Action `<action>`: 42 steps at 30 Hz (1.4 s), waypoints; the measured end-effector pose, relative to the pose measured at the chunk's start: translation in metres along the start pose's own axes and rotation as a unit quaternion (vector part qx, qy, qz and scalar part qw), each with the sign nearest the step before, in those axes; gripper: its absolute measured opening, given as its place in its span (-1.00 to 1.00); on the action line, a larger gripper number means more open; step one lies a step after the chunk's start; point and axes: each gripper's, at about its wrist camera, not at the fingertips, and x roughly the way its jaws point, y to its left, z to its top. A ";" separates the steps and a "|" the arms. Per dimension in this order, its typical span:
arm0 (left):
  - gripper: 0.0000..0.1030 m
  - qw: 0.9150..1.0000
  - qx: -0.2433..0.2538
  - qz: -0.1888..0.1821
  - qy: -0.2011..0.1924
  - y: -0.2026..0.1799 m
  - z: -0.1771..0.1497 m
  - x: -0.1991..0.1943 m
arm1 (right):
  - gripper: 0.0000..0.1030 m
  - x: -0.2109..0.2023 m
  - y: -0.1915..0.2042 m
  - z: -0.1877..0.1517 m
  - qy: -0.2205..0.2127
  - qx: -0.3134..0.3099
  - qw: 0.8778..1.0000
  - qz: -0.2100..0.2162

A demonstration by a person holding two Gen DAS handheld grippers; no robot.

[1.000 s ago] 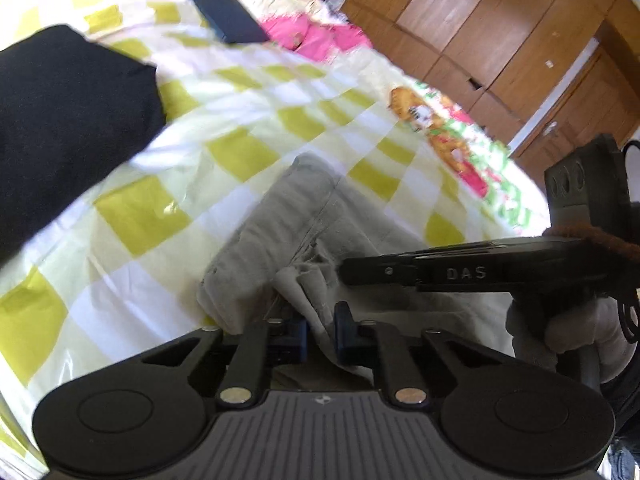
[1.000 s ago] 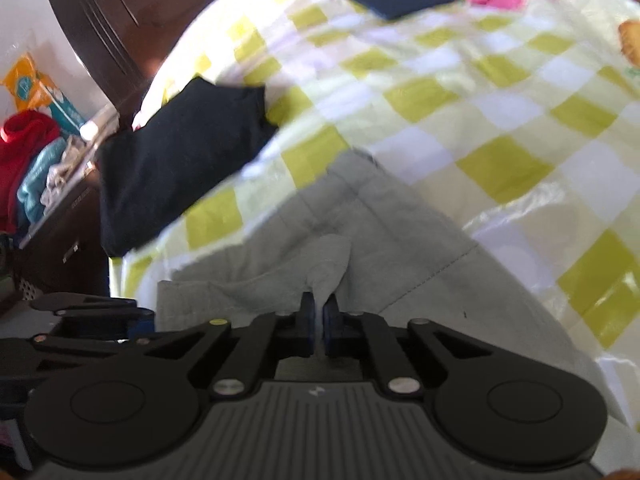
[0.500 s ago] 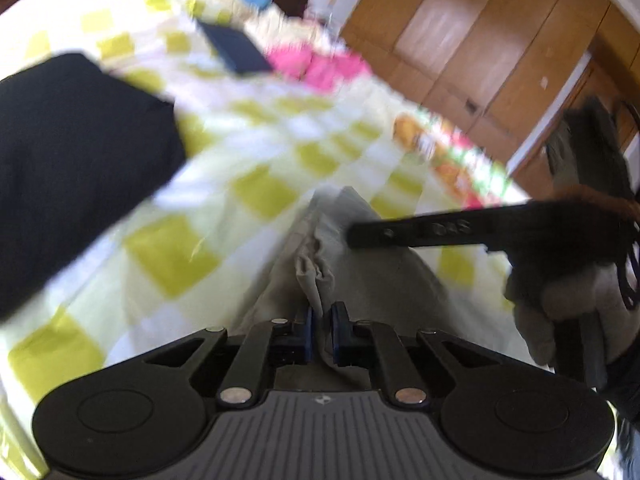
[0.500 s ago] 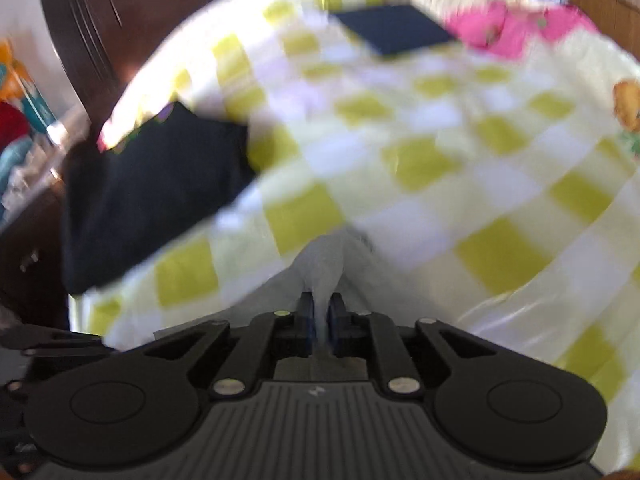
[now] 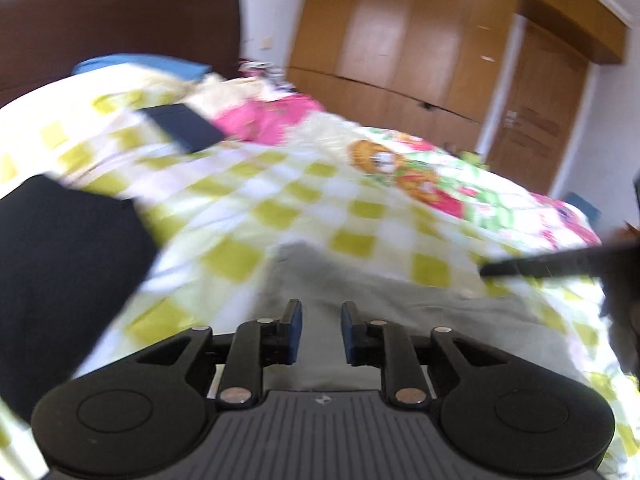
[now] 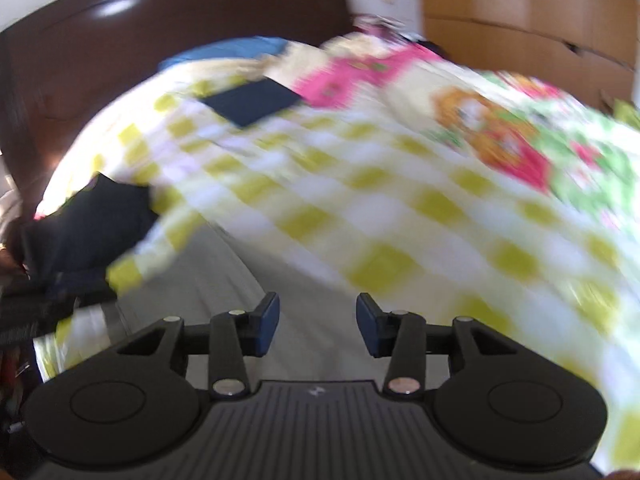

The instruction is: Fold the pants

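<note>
With the left gripper (image 5: 320,330) and right gripper (image 6: 317,330) both spread apart and empty above the flat grey cotton pants (image 5: 400,320) on the yellow-checked bed (image 5: 280,200), a fold looks just laid; next, regrasp an edge.

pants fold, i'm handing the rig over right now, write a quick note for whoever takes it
Left tool: open, nothing held, over the grey pants.
Right tool: open, nothing held, also over the pants.
Pants lie flat on the checked bedspread, beside a folded dark garment.
Done: both tools have let go of the cloth.
Left: check the fold is even; frames are blurred, so any further fold is uncertain.
</note>
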 end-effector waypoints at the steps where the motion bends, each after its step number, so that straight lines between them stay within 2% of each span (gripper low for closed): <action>1: -0.33 1.000 0.004 -0.014 0.005 -0.005 0.000 0.008 | -0.15 -0.004 -0.008 -0.014 0.012 0.019 1.000 -0.004; 3: -0.33 0.999 0.004 -0.034 0.028 -0.013 -0.002 0.026 | -0.15 -0.006 -0.023 -0.036 0.027 0.062 0.998 -0.010; 4: -0.33 0.998 0.013 -0.032 0.043 -0.018 -0.005 0.033 | -0.15 -0.003 -0.029 -0.045 0.042 0.072 0.996 -0.020; 6: -0.33 0.995 0.040 -0.013 0.087 -0.023 -0.015 0.043 | -0.15 0.002 -0.045 -0.063 0.062 0.083 0.991 -0.083; 7: -0.33 0.993 0.048 -0.002 0.111 -0.022 -0.021 0.045 | -0.16 0.003 -0.054 -0.069 0.067 0.095 0.988 -0.097; 9: -0.28 0.989 0.061 0.006 0.133 -0.016 -0.032 0.039 | -0.16 -0.006 -0.077 -0.080 0.054 0.141 0.984 -0.099; 11: -0.26 0.987 0.085 0.013 0.135 -0.015 -0.038 0.028 | -0.16 -0.023 -0.093 -0.087 0.034 0.181 0.977 -0.105; 15: -0.25 0.985 0.117 0.026 0.124 -0.029 -0.033 0.015 | -0.14 -0.050 -0.098 -0.090 -0.007 0.195 0.974 -0.116; 20: -0.23 0.986 0.136 -0.016 0.090 -0.059 -0.023 0.013 | -0.13 -0.070 -0.106 -0.116 -0.003 0.265 0.957 -0.116; 22: -0.22 0.984 0.149 -0.026 0.098 -0.070 -0.027 0.023 | -0.10 -0.076 -0.108 -0.132 0.000 0.305 0.947 -0.097; 25: -0.22 0.976 0.172 -0.037 0.131 -0.080 -0.040 0.035 | -0.09 -0.082 -0.106 -0.150 0.002 0.350 0.935 -0.049; 27: -0.21 0.972 0.193 -0.033 0.133 -0.085 -0.045 0.034 | -0.10 -0.085 -0.101 -0.153 0.003 0.352 0.936 -0.029; 29: -0.21 0.972 0.193 -0.035 0.131 -0.087 -0.038 0.029 | -0.10 -0.087 -0.095 -0.153 0.002 0.346 0.938 -0.013; 31: -0.21 0.974 0.188 -0.052 0.115 -0.090 -0.026 0.025 | -0.10 -0.088 -0.093 -0.153 0.006 0.353 0.936 0.003; 32: -0.19 0.972 0.197 -0.064 0.109 -0.095 -0.020 0.026 | -0.10 -0.091 -0.091 -0.155 0.004 0.352 0.936 0.006; 34: -0.16 0.963 0.232 -0.087 0.108 -0.111 -0.011 0.036 | -0.10 -0.092 -0.087 -0.154 0.004 0.347 0.938 0.015; 37: -0.16 0.947 0.274 -0.116 0.119 -0.137 -0.007 0.058 | -0.09 -0.085 -0.091 -0.160 0.011 0.370 0.929 0.025; 39: -0.16 0.940 0.289 -0.124 0.132 -0.149 -0.010 0.070 | -0.12 -0.084 -0.091 -0.163 0.006 0.375 0.926 0.034; 42: -0.16 0.931 0.309 -0.137 0.140 -0.164 -0.012 0.081 | -0.24 -0.082 -0.091 -0.161 0.001 0.368 0.929 0.045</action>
